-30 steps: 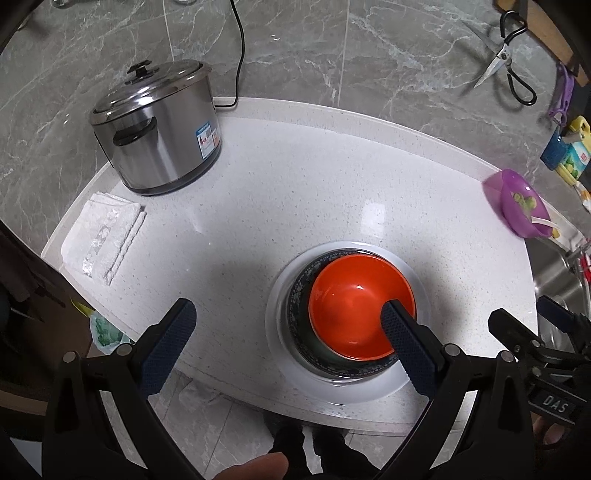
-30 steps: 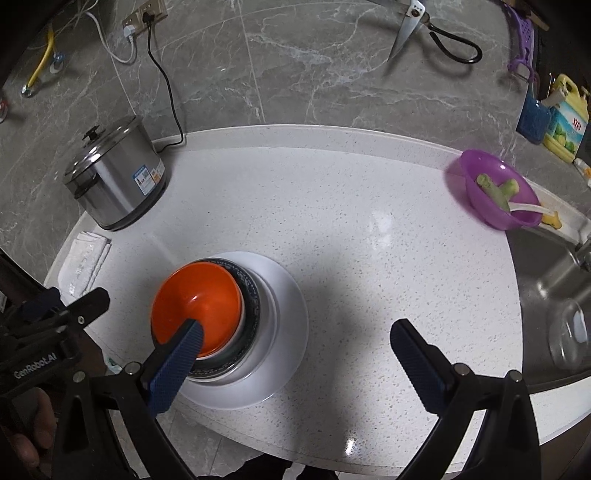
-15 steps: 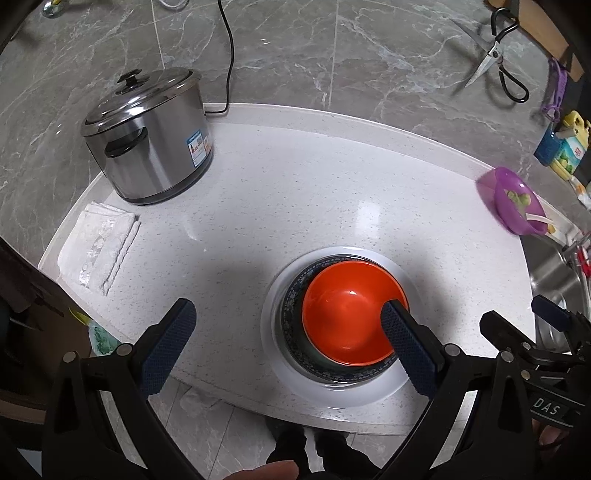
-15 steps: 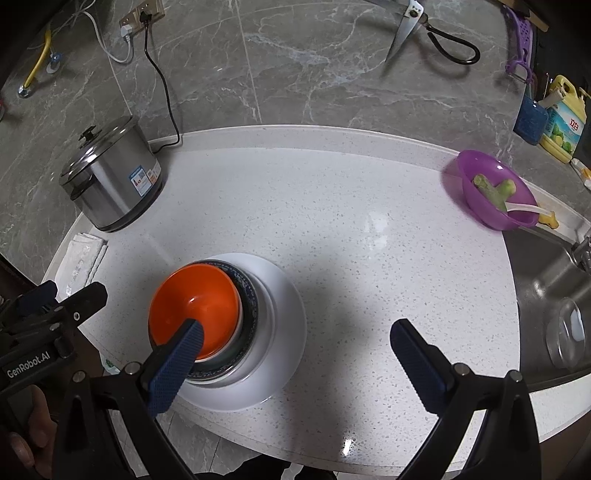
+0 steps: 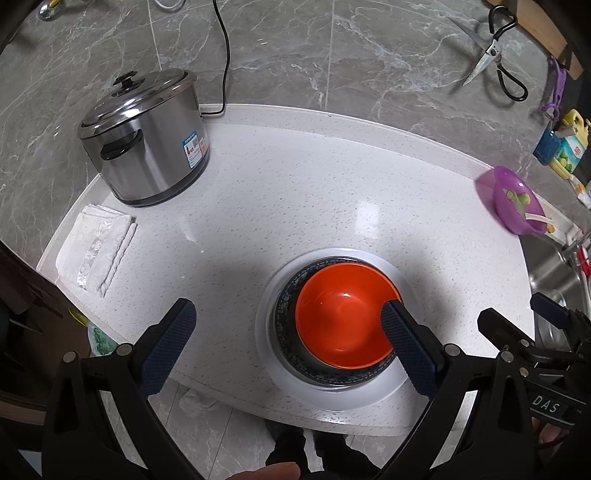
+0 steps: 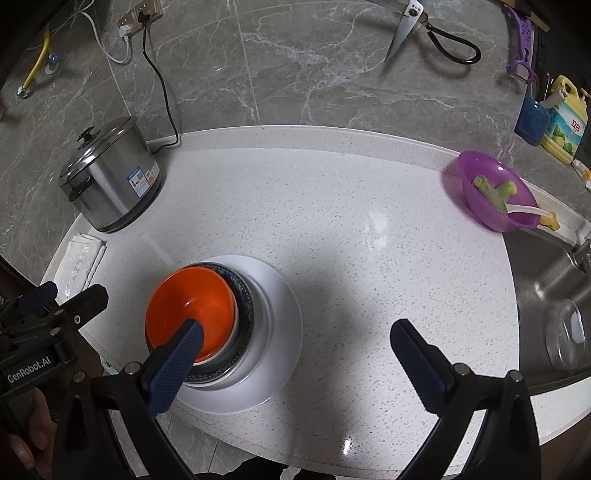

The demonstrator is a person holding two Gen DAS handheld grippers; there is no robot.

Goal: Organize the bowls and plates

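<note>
An orange bowl (image 5: 340,317) (image 6: 190,304) sits nested in a dark patterned bowl (image 5: 286,325) (image 6: 243,295), which rests on a white plate (image 5: 340,400) (image 6: 284,314) near the counter's front edge. My left gripper (image 5: 286,332) hovers open above the counter, its right finger (image 5: 406,347) over the orange bowl's rim, nothing between its fingers. My right gripper (image 6: 295,354) is open too, to the right of the stack, its left finger (image 6: 177,365) in front of the orange bowl. Each gripper shows at the edge of the other's view.
A steel rice cooker (image 5: 144,140) (image 6: 107,177) stands at the back left with a folded white cloth (image 5: 96,247) before it. A purple bowl with green food and a spoon (image 6: 491,192) (image 5: 511,199) sits at the right by the sink (image 6: 554,302). Scissors (image 6: 432,29) hang on the wall.
Both cameras have drawn back and up a little, so the stack sits slightly lower and smaller in view. The bowls and plate have not moved; both grippers stay open.
</note>
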